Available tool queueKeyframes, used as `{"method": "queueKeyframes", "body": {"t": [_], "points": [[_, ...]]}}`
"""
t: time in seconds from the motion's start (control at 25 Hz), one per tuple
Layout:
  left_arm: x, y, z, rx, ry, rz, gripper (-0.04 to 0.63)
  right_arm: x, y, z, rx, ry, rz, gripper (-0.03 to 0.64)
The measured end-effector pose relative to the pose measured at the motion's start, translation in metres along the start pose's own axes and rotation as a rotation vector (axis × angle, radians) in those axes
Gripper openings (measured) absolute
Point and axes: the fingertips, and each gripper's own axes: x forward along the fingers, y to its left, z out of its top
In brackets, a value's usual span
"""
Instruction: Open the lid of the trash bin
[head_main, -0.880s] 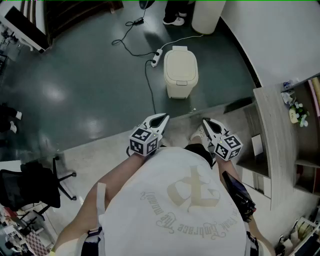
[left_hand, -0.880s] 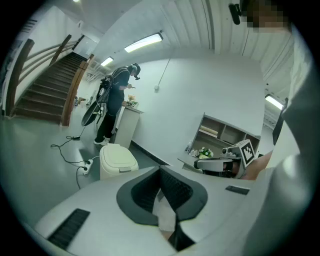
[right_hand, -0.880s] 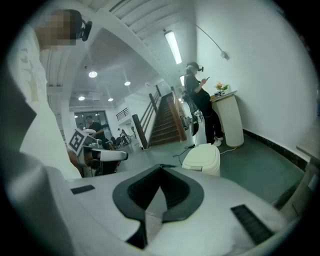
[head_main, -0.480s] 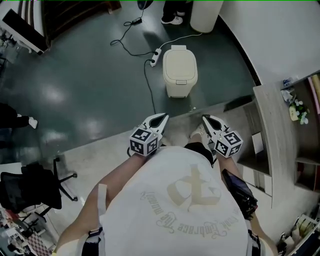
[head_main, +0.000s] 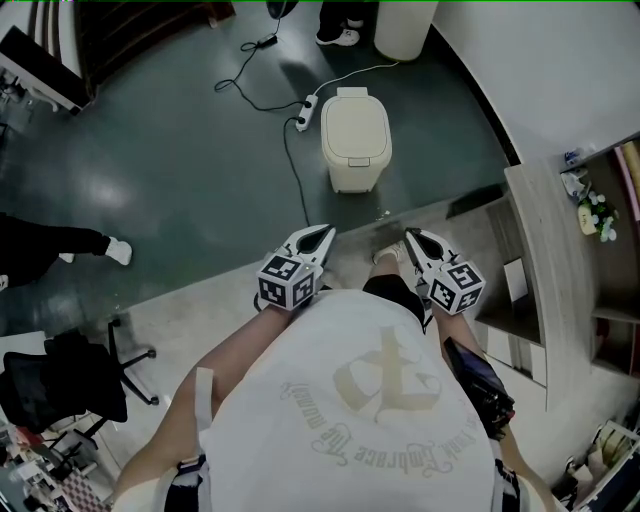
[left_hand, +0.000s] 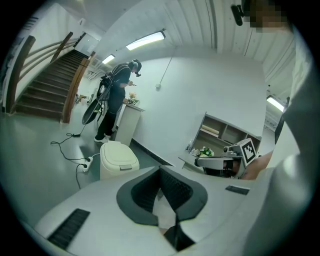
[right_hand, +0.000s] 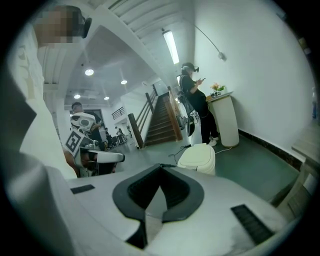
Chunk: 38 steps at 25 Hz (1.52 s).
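The trash bin (head_main: 356, 140) is cream, with its lid down, and stands on the dark green floor well ahead of me. It also shows in the left gripper view (left_hand: 118, 159) and the right gripper view (right_hand: 198, 157). My left gripper (head_main: 321, 234) and right gripper (head_main: 410, 238) are held side by side in front of my chest, pointing toward the bin and far short of it. Both are shut with nothing between the jaws, which meet at their tips (left_hand: 160, 170) (right_hand: 161, 166).
A black cable and white power strip (head_main: 306, 112) lie left of the bin. Behind it stand a white pedestal (head_main: 404, 25) and a person's shoes (head_main: 338, 37). A wooden shelf unit (head_main: 540, 250) is at right, an office chair (head_main: 60, 385) at lower left, and another person's leg (head_main: 70, 243) at left.
The bin has drifted slightly up and left in the head view. A person's leg has come into view at the left edge. Both grippers keep their place and stay shut.
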Motion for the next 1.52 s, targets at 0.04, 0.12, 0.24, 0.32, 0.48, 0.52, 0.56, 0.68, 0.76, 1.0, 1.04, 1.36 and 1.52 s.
{"method": "queueKeyframes", "body": {"t": [0.04, 0.12, 0.24, 0.32, 0.48, 0.52, 0.56, 0.68, 0.76, 1.0, 1.04, 1.36, 1.52], "points": [[0.000, 0.002, 0.001, -0.001, -0.001, 0.001, 0.014, 0.000, -0.001, -0.001, 0.002, 0.000, -0.004, 0.006], [0.001, 0.005, 0.002, -0.006, -0.004, 0.004, 0.014, 0.000, -0.002, -0.002, 0.005, 0.002, -0.014, 0.006], [0.004, 0.006, 0.003, -0.015, -0.003, 0.002, 0.015, -0.001, -0.004, 0.000, 0.007, 0.002, -0.022, 0.005], [0.009, 0.007, 0.005, -0.018, -0.005, -0.001, 0.014, -0.001, -0.007, 0.002, 0.006, 0.003, -0.027, 0.006], [0.016, 0.011, 0.008, -0.027, -0.002, 0.005, 0.014, -0.003, -0.018, 0.006, 0.013, 0.000, -0.043, 0.006], [0.016, 0.011, 0.006, -0.028, 0.003, 0.008, 0.014, -0.003, -0.020, 0.006, 0.017, -0.001, -0.043, 0.005], [0.016, 0.012, 0.004, -0.030, 0.009, 0.011, 0.015, -0.001, -0.021, 0.005, 0.022, -0.001, -0.040, 0.005], [0.016, 0.014, 0.000, -0.029, 0.022, 0.025, 0.014, 0.007, -0.021, -0.001, 0.033, 0.011, -0.020, 0.005], [0.017, 0.017, 0.000, -0.033, 0.022, 0.039, 0.014, 0.012, -0.023, -0.002, 0.035, 0.018, -0.006, 0.005], [0.029, 0.022, 0.001, -0.040, 0.031, 0.058, 0.014, 0.028, -0.034, 0.008, 0.025, 0.020, 0.026, 0.005], [0.033, 0.023, 0.002, -0.039, 0.033, 0.059, 0.014, 0.030, -0.039, 0.009, 0.026, 0.022, 0.028, 0.006], [0.065, 0.033, 0.013, -0.061, 0.055, 0.082, 0.014, 0.047, -0.074, 0.023, 0.039, 0.047, 0.039, 0.006], [0.086, 0.036, 0.016, -0.065, 0.078, 0.086, 0.015, 0.056, -0.092, 0.026, 0.054, 0.060, 0.049, 0.006]]}}
